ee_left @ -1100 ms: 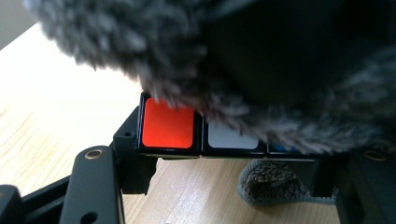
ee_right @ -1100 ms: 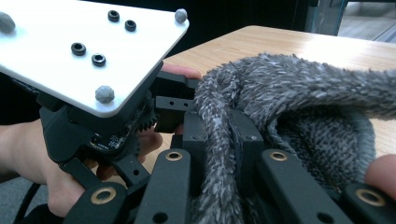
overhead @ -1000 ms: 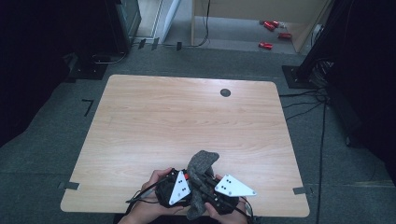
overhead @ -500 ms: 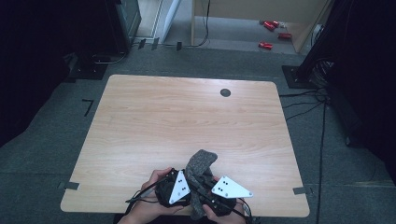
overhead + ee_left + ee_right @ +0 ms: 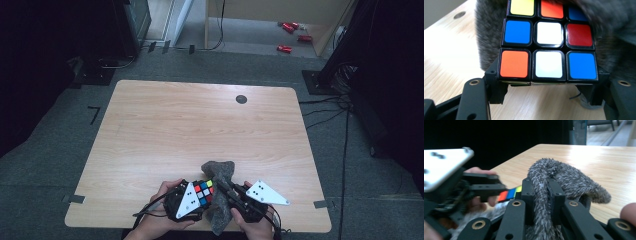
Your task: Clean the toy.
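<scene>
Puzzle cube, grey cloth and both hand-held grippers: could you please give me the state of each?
Puzzle cube: scrambled, clamped off the table.
Grey cloth: bunched, pinched, partly on the table.
Left hand-held gripper: shut on the cube.
Right hand-held gripper: shut on the cloth.

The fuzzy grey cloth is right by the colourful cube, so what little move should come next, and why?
Probably a short wipe: slide the grey cloth across the cube. The left gripper has the cube clamped between its jaws, the right gripper is pinched shut on the cloth, and the cloth already lies against the cube's side, so rubbing looks ready.
</scene>
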The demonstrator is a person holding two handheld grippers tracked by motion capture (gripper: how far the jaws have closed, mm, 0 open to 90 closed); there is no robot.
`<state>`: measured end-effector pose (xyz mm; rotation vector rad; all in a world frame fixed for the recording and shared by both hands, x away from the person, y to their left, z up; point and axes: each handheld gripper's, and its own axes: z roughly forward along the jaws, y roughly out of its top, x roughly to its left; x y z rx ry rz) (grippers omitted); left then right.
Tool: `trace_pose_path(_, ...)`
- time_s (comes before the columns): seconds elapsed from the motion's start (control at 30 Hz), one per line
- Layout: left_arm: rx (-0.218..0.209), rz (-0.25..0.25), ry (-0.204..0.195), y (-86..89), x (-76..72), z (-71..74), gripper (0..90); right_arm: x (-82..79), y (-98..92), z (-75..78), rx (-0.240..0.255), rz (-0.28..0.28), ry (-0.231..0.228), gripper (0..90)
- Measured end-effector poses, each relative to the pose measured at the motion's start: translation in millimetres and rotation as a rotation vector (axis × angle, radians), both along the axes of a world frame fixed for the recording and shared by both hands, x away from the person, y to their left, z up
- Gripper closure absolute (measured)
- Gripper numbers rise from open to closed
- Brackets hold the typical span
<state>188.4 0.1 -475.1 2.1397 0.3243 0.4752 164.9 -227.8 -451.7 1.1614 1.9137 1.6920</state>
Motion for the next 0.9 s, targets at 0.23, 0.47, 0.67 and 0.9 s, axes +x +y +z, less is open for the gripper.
trace_pose_path(0.23, -0.02, -0.004, -0.03, 2.7, -2.2, 2.3, 34.8, 3.8, -2.5, -5.3, 0.029, 0.0, 0.034, 79.7)
trace_pose_path(0.47, -0.048, -0.001, -0.039, 7.5, -1.8, 5.1, 34.8, 9.5, -4.6, -12.4, 0.015, -0.01, 0.08, 79.7)
trace_pose_path(0.67, -0.054, -0.013, -0.03, 7.9, -1.8, 4.7, 34.8, 12.2, -5.3, -16.1, 0.001, -0.012, 0.108, 79.7)
trace_pose_path(0.9, -0.045, -0.074, -0.014, 3.3, -5.3, 1.6, 34.7, 9.2, -3.9, -9.9, 0.031, 0.002, 0.087, 79.7)
